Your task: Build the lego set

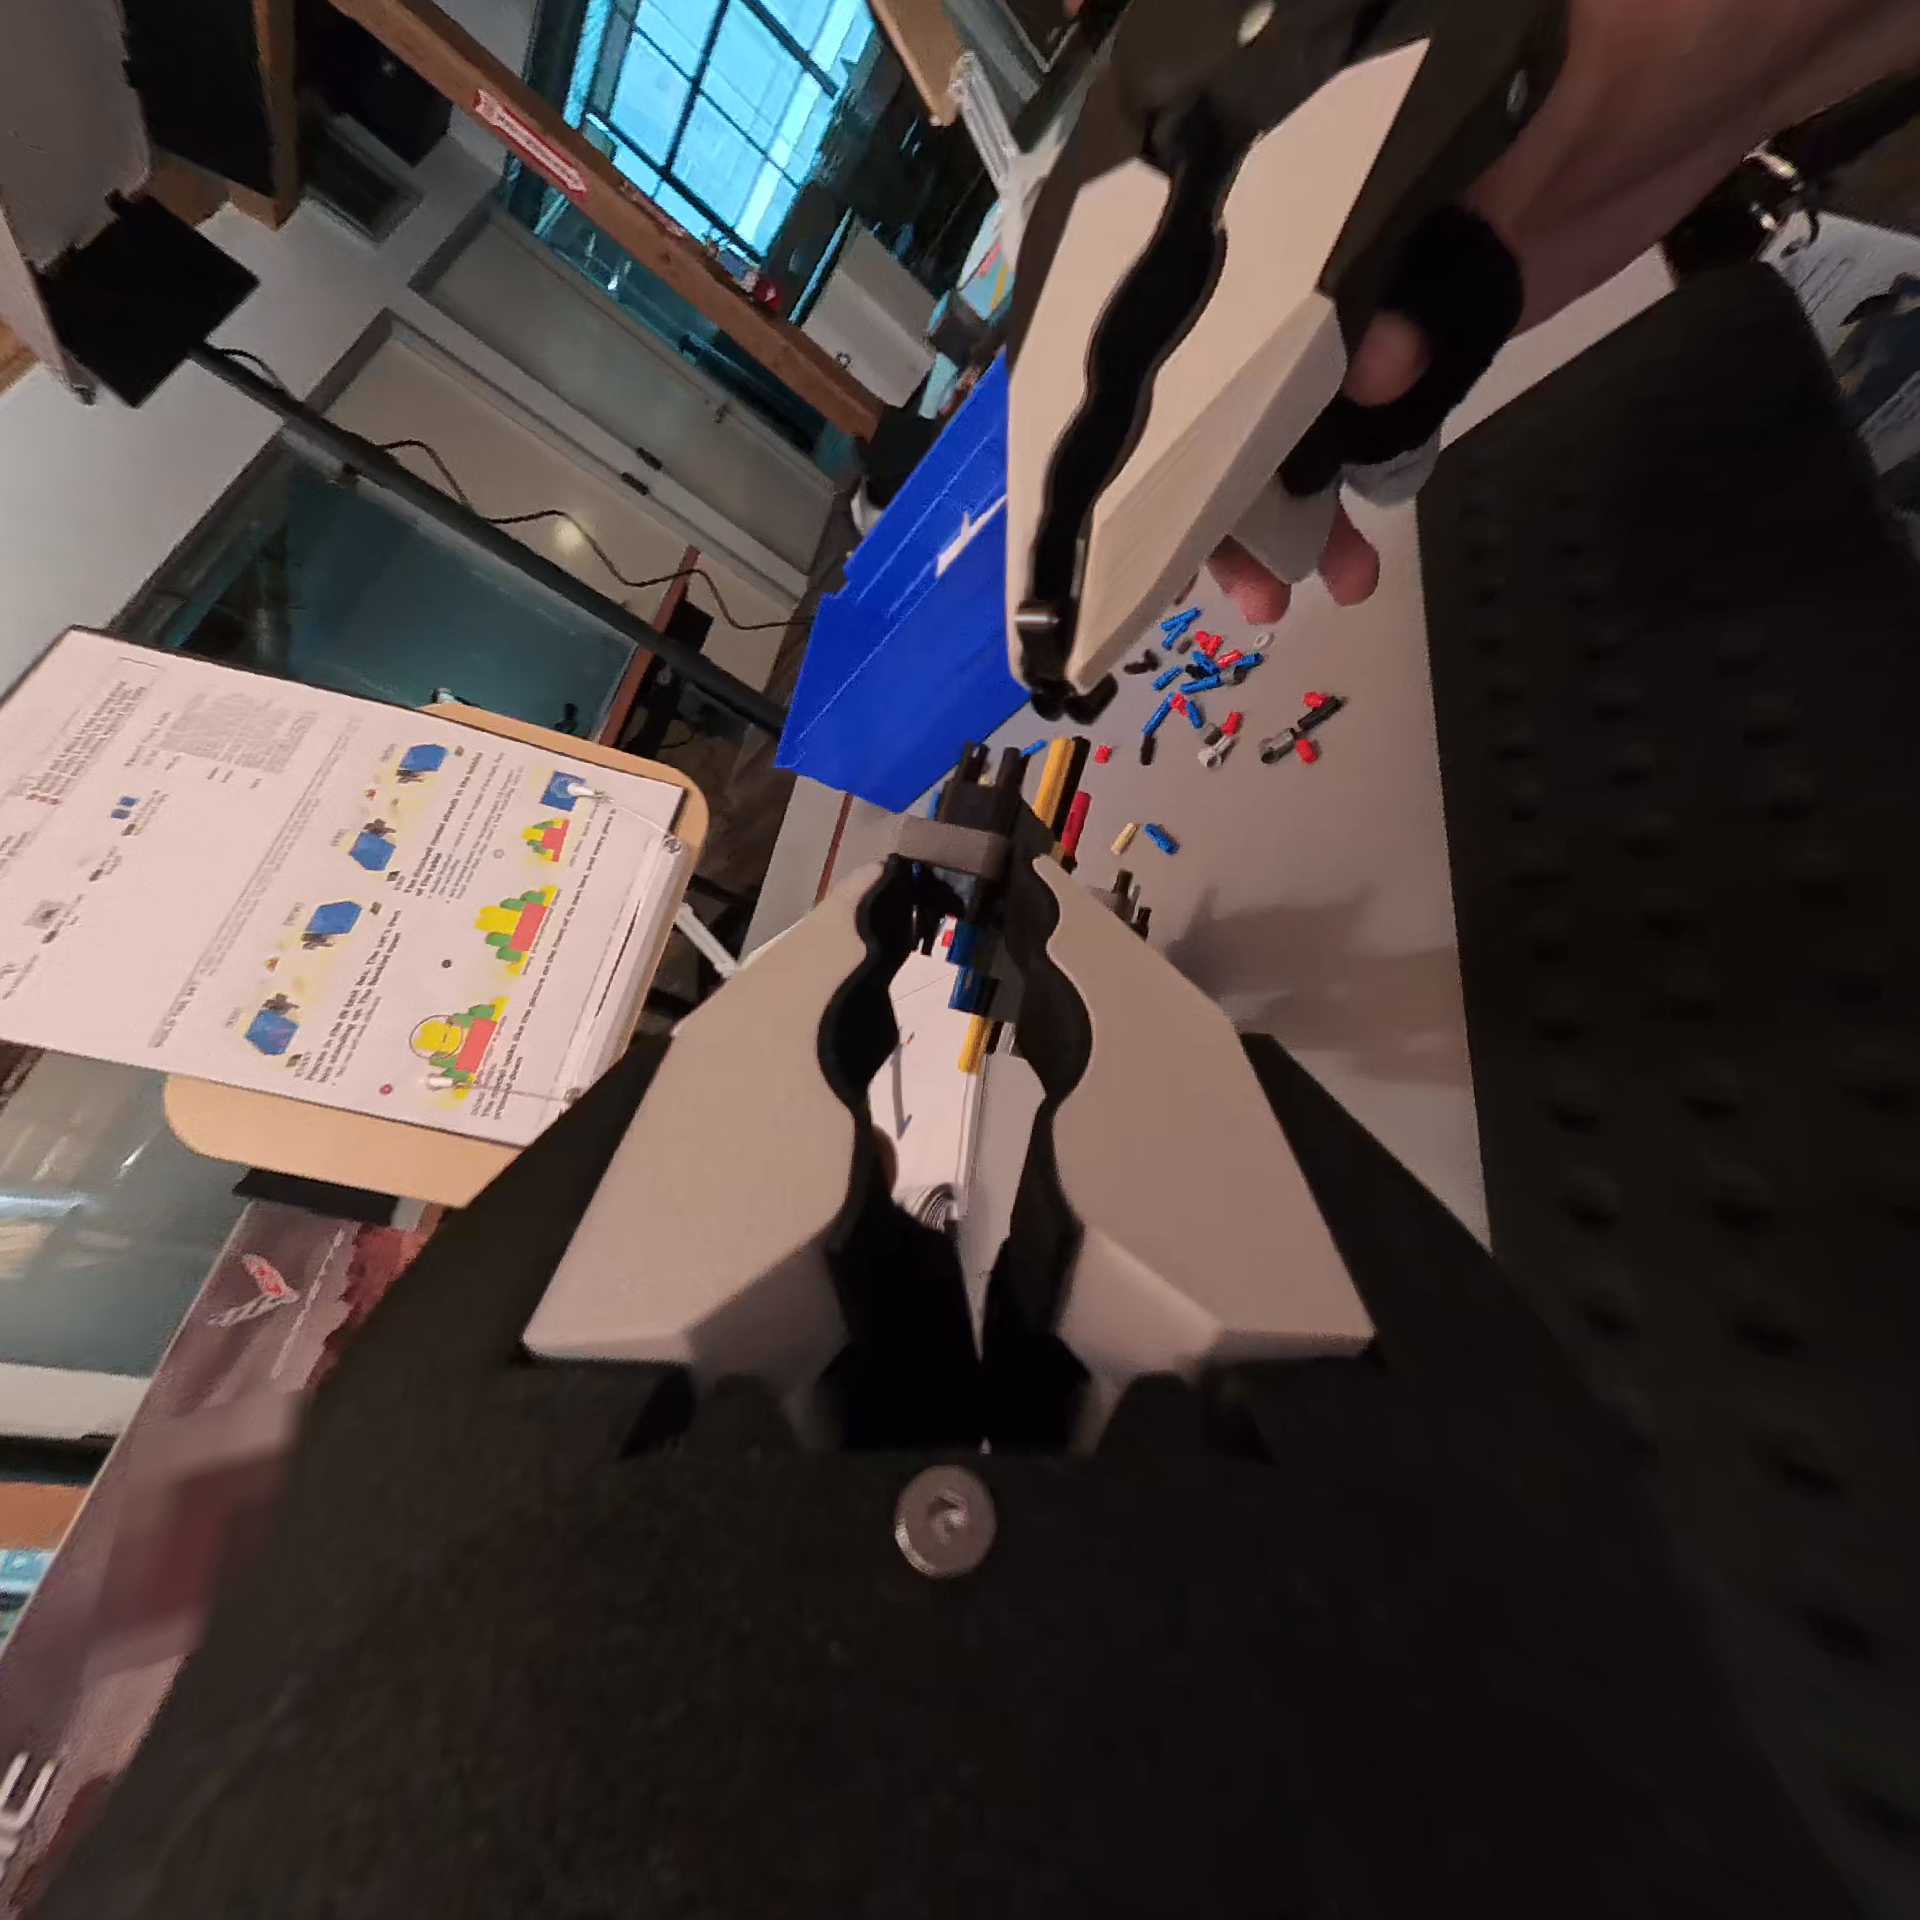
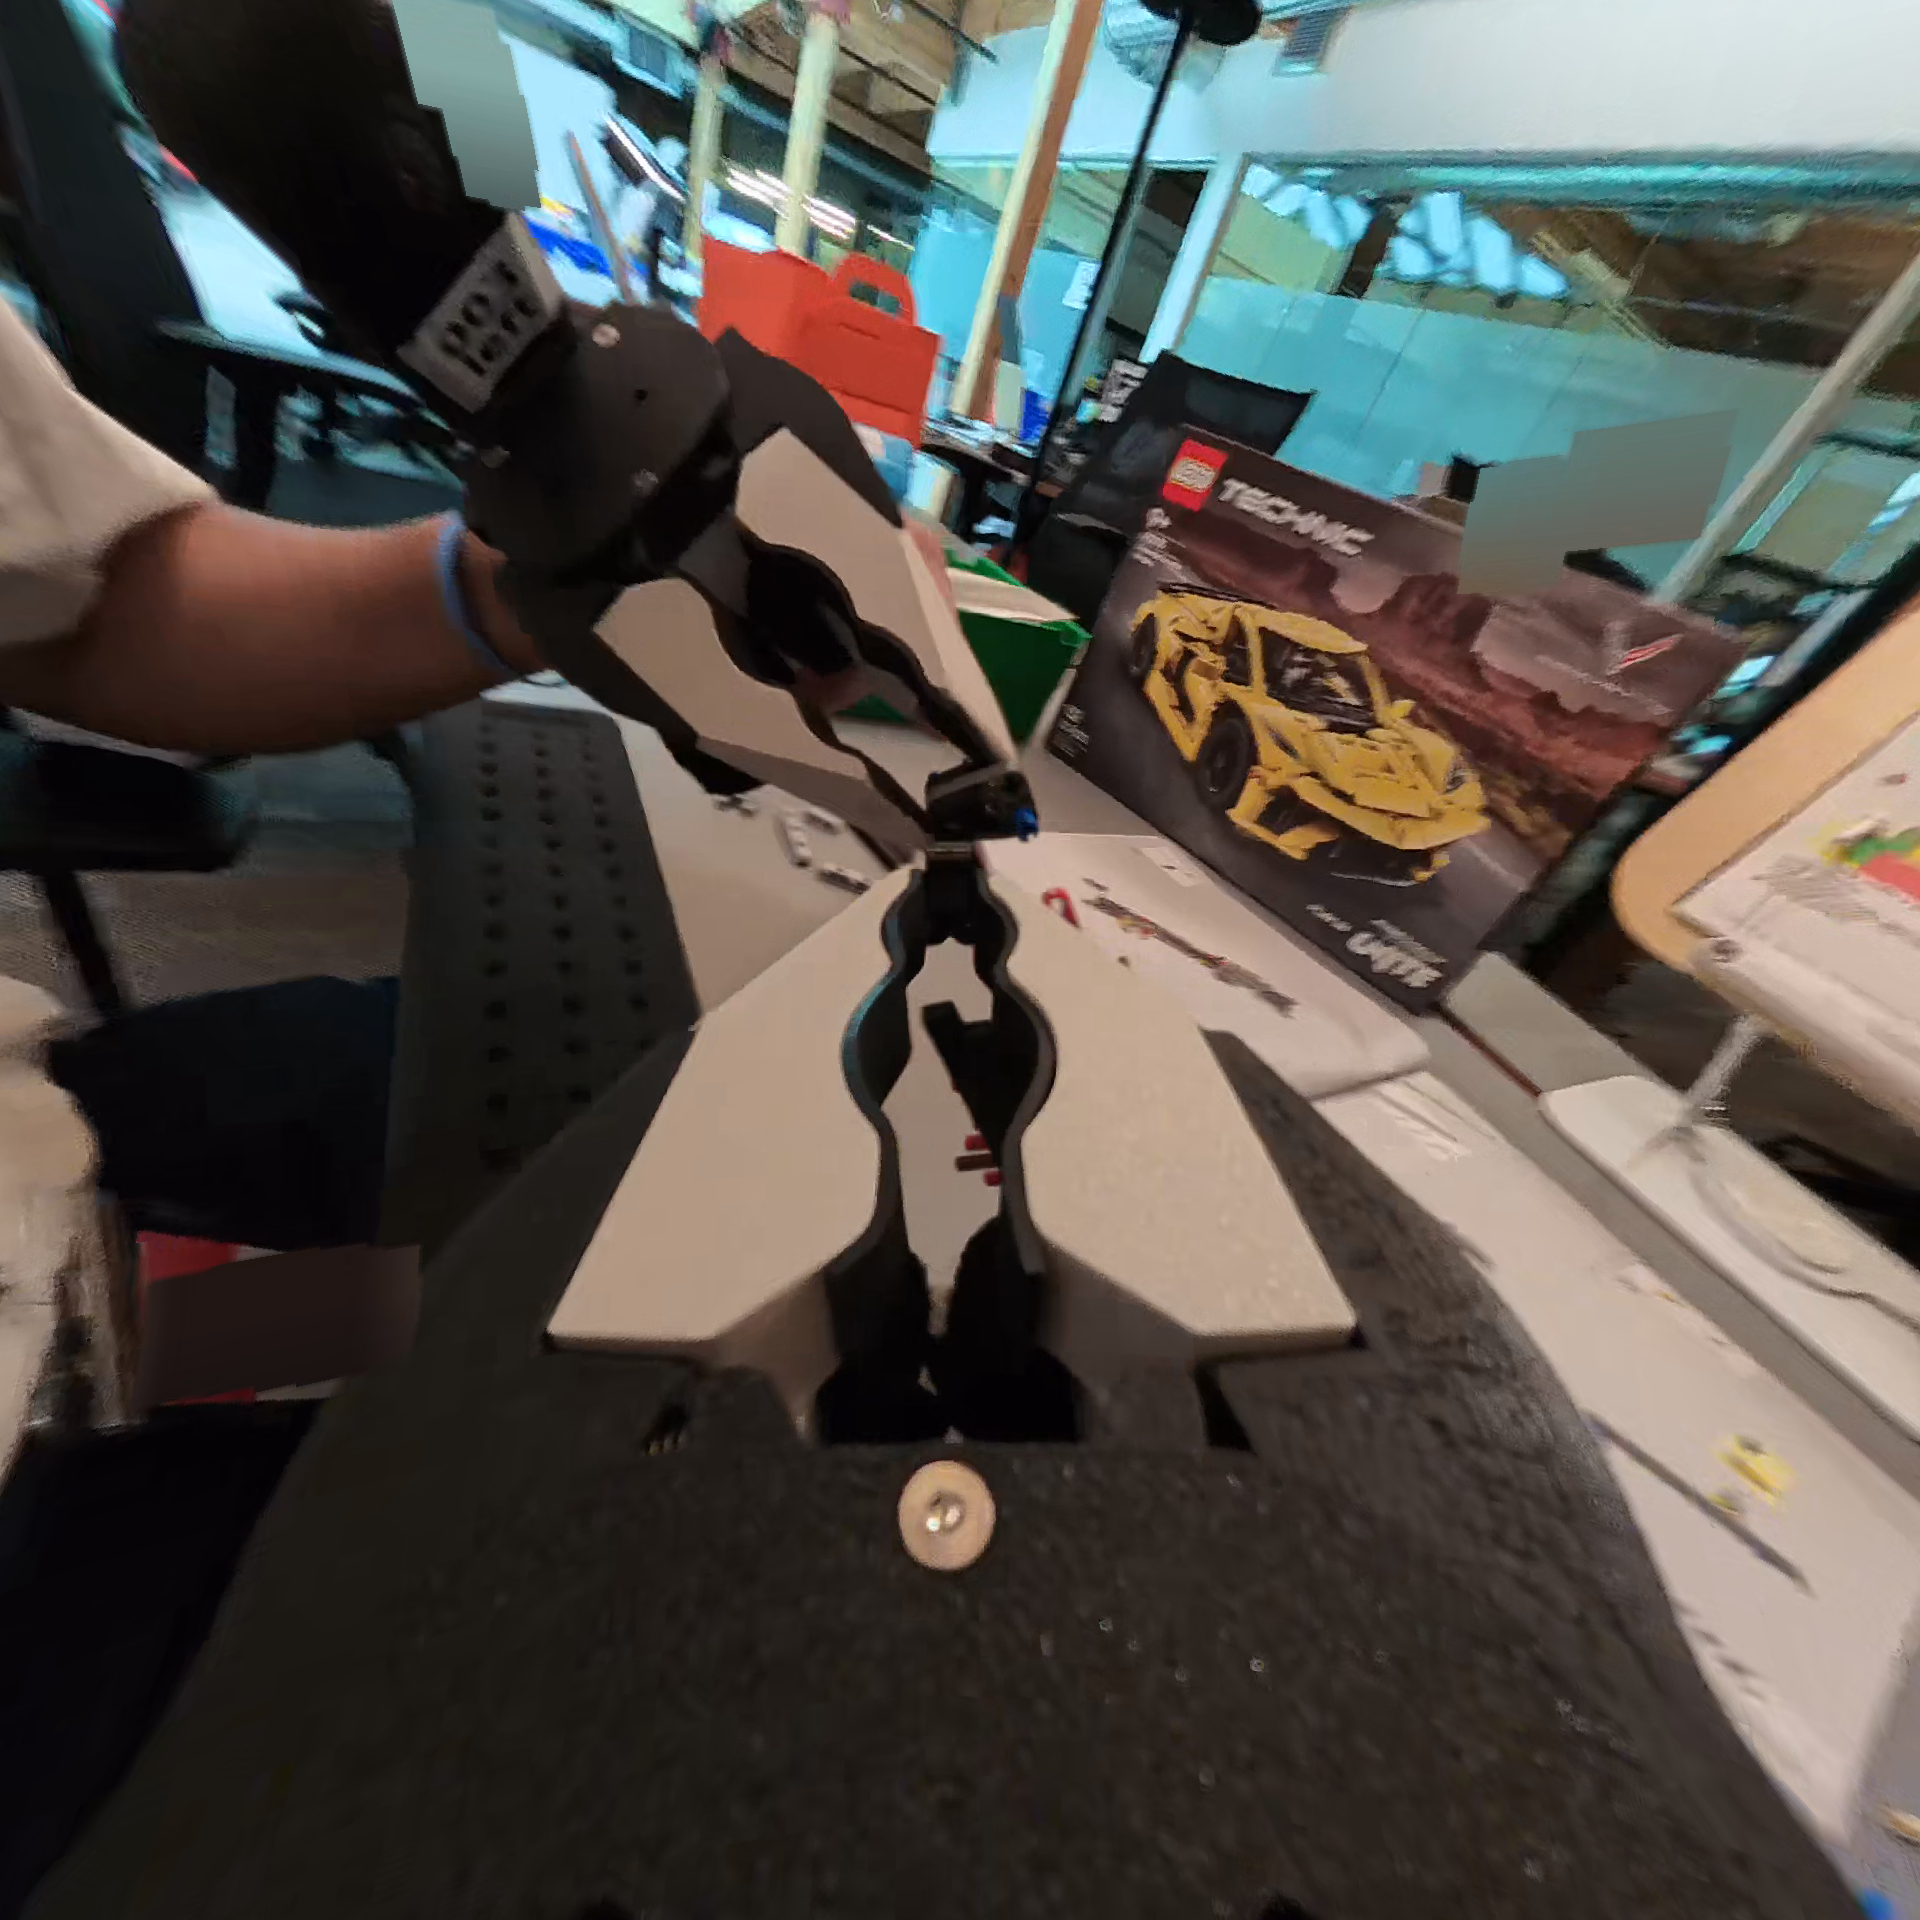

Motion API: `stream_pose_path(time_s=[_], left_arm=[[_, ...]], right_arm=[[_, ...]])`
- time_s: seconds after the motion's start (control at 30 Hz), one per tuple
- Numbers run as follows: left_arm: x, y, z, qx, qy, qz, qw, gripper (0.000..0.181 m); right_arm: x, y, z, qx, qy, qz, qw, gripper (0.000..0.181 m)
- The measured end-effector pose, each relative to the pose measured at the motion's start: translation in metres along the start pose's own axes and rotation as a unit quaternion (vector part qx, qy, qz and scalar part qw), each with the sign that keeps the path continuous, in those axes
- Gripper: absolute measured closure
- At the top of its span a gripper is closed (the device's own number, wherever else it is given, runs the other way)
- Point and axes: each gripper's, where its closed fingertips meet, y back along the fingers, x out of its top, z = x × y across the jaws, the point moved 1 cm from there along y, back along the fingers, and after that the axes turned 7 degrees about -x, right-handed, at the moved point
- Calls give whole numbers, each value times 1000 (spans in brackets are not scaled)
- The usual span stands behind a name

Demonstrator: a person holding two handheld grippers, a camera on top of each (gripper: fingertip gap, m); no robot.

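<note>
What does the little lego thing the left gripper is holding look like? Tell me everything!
The lego assembly is small and mostly black plastic, with a grey band across it, blue bits and a yellow bar below. Two black prongs stick out at its far end. The left gripper pinches it in the air above the white table. The right gripper hovers close by, holding a tiny black piece.

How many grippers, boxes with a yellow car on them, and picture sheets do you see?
Grippers: 2, the left gripper shut on a lego build, the right gripper shut on a black piece
Box with a yellow car: 1
Picture sheet: 1
Total: 4
</note>
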Motion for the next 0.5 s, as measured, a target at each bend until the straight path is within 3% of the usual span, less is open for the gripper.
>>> stream_pose_path(time_s=[0.33, 0.5], left_arm=[[17, -8, -30, -50, 40, 29, 998, 165], [17, -20, -56, -88, 107, 45, 989, 165]], right_arm=[[19, -11, 21, 23, -43, 41, 998, 174], [28, -14, 51, 45, -148, 44, 987, 174]])
